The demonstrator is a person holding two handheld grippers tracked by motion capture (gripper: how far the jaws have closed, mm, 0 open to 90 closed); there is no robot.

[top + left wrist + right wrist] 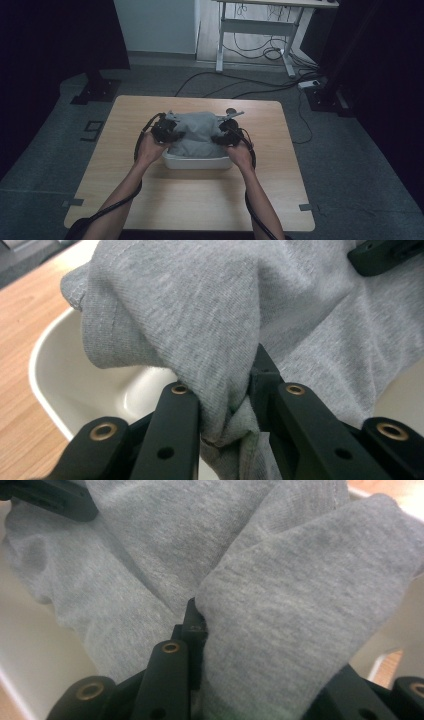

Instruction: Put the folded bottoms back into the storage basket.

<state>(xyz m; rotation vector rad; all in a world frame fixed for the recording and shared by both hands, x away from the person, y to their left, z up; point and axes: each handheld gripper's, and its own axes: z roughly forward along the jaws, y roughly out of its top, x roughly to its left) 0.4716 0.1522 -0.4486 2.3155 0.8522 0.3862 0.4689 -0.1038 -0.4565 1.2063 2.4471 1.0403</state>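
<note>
From high up, the wooden surface (200, 200) held a white tub (197, 162) with a grey cloth (196, 131) bunched over it. Up close, the left gripper (225, 410) pinched a fold of cloth over the tub's edge, and the right gripper (210, 630) squeezed another fold.

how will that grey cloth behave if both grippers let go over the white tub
The grey cloth looks soft and floppy: it bunches between the left gripper jaws. It would likely slump into the white tub, and probably won't slip out first.
</note>
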